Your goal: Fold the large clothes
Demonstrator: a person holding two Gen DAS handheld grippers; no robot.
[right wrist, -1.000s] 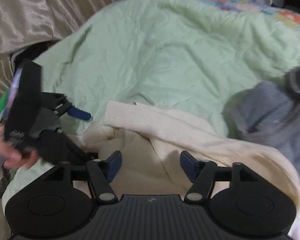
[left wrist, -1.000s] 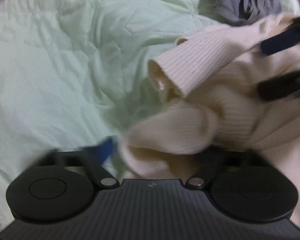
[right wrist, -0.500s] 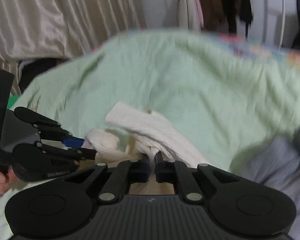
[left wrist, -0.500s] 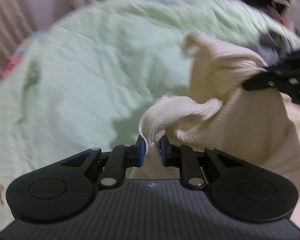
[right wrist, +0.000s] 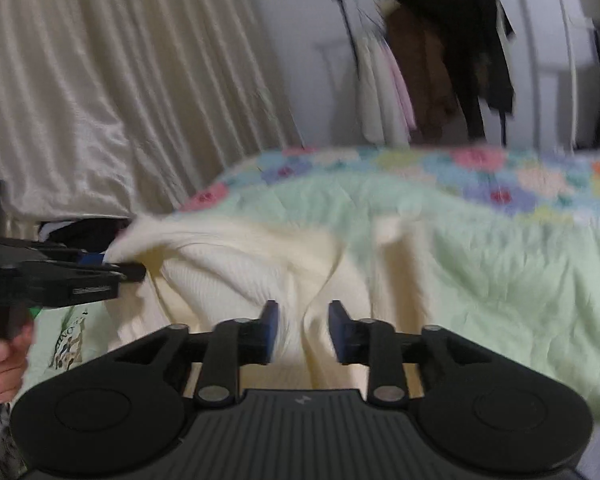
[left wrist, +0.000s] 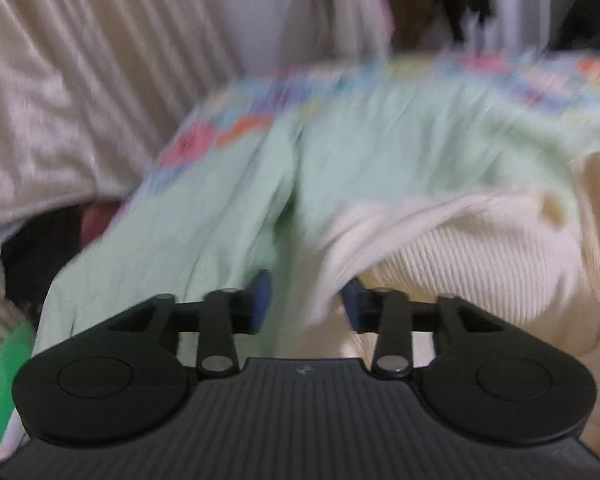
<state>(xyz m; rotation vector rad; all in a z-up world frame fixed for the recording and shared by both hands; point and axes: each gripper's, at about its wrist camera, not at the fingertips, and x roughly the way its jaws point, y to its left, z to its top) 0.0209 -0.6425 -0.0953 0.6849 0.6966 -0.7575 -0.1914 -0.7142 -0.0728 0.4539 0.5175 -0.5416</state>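
A cream ribbed sweater [right wrist: 260,268] lies spread over the pale green quilt [right wrist: 480,264]; it also shows in the left wrist view [left wrist: 472,264]. My left gripper [left wrist: 306,306] has its jaws parted, with a sweater edge lying loosely between the pads. In the right wrist view the left gripper [right wrist: 118,266] shows side-on at the left, at the sweater's corner. My right gripper [right wrist: 302,330] has its jaws parted, with a fold of the sweater standing between the pads, not pinched.
The green quilt [left wrist: 400,168] ends in a flowered patchwork border [right wrist: 440,172] at the far side. Beige curtains [right wrist: 100,100] hang at the left. Dark clothes [right wrist: 448,40] hang on the back wall. A green object [left wrist: 4,384] lies at the bed's left edge.
Both grippers were shut on the sweater half a second ago and have now opened. The sweater has dropped from being lifted and lies spread on the quilt. Both cameras tilted up.
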